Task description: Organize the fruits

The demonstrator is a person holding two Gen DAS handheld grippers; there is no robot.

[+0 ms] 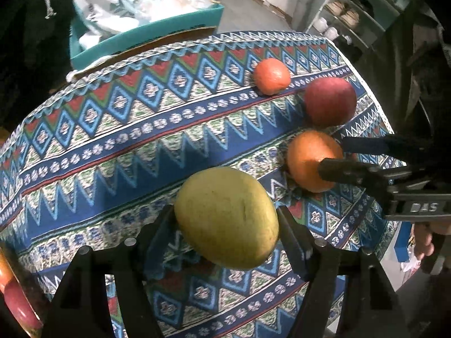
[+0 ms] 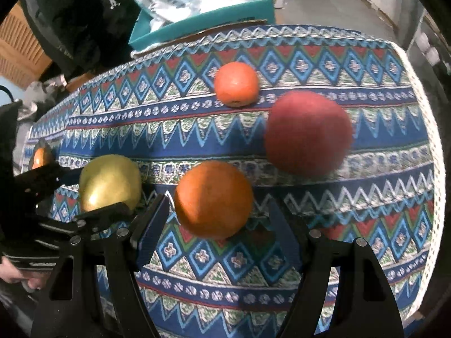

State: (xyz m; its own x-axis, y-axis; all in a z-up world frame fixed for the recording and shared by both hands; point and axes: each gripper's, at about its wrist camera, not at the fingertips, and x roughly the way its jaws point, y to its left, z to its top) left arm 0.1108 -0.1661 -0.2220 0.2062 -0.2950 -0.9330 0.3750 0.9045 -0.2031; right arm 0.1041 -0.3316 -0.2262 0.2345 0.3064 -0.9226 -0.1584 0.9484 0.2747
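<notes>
A yellow-green mango [image 1: 227, 217] sits between the fingers of my left gripper [image 1: 225, 225], which touch both its sides; it also shows in the right wrist view [image 2: 110, 183]. A large orange [image 2: 213, 199] lies between the fingers of my right gripper [image 2: 218, 219], with gaps on both sides; it also shows in the left wrist view [image 1: 308, 160]. A red apple [image 2: 308, 132] and a small orange [image 2: 236, 83] lie beyond on the patterned tablecloth [image 2: 366, 225].
A teal box [image 1: 146, 38] with plastic bags stands behind the table's far edge. A plate's rim with fruit [image 1: 17, 295] is at the left. A shelf unit [image 1: 352, 14] stands at the far right. The table's right edge is near the apple.
</notes>
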